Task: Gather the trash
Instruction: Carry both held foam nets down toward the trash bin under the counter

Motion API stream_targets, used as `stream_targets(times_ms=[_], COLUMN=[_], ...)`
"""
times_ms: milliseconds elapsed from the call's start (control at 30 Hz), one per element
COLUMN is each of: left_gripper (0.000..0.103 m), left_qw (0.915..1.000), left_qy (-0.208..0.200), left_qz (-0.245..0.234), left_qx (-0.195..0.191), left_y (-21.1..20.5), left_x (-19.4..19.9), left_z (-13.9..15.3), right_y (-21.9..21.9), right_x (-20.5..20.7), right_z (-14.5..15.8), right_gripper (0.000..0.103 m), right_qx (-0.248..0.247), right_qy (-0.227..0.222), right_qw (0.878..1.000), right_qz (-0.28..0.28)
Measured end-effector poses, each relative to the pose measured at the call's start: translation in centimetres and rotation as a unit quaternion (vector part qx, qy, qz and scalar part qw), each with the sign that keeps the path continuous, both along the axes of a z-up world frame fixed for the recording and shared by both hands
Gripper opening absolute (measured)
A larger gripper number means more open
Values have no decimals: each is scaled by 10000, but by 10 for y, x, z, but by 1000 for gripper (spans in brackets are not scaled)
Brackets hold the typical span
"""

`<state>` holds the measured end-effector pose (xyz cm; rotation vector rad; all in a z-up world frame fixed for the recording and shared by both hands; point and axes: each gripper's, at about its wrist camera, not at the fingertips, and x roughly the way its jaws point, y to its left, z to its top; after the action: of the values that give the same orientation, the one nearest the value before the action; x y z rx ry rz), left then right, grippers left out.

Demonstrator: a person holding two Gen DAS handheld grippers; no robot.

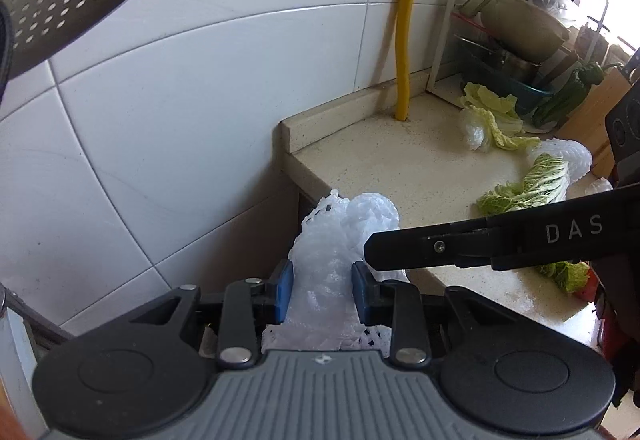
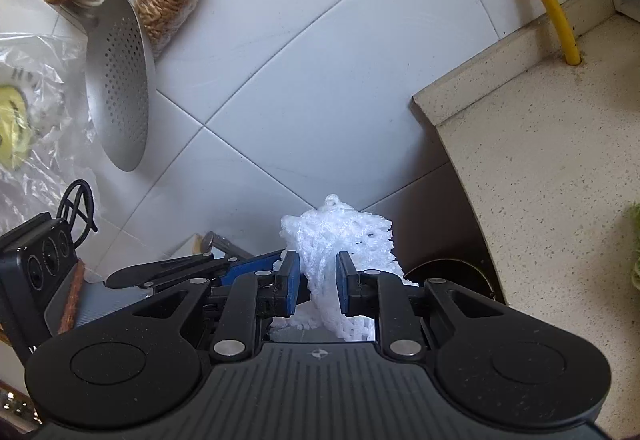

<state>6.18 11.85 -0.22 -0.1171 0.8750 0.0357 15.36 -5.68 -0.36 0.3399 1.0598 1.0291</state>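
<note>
My left gripper (image 1: 322, 290) is shut on a crumpled white plastic wrap (image 1: 340, 240), held off the left end of the beige counter (image 1: 400, 164). My right gripper (image 2: 318, 286) is shut on a white foam fruit net (image 2: 340, 236), held beside the counter end (image 2: 540, 168) near the tiled wall. The right gripper's finger (image 1: 480, 242) crosses the left wrist view just right of the wrap. The left gripper's fingers (image 2: 192, 268) show at lower left of the right wrist view. Cabbage leaves (image 1: 528, 188) and another white net (image 1: 568, 156) lie on the counter.
A yellow pipe (image 1: 406, 40) rises from the counter's back edge. A dish rack (image 1: 516, 40) with pots stands at the back right. A perforated metal skimmer (image 2: 118, 88) and bags hang on the tiled wall. A dark round opening (image 2: 452, 276) lies below the counter end.
</note>
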Motion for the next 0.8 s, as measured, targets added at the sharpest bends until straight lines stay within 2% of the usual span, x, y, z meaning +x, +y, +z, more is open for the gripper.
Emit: stream_targets(times_ms=[333,633,800], left_gripper=[29,29,30], left_qw=[9989,9963,9941], left_qy=[325,651,875], left_qz=[314,504,597], left_qx=[-141,-228,-246], left_y=[33,54,69], left_x=[-1,15,23], left_z=[-27,-54,-71], right_y=[33,55,60], right_x=[2,9,15], right_z=[-25,-48,-69], right_gripper=[27,26,26], right_qx=[-283,-676,-859], right_qy=[155,134,303], right_qw=[9994,9976,9958], right_qz=[133,68,-41])
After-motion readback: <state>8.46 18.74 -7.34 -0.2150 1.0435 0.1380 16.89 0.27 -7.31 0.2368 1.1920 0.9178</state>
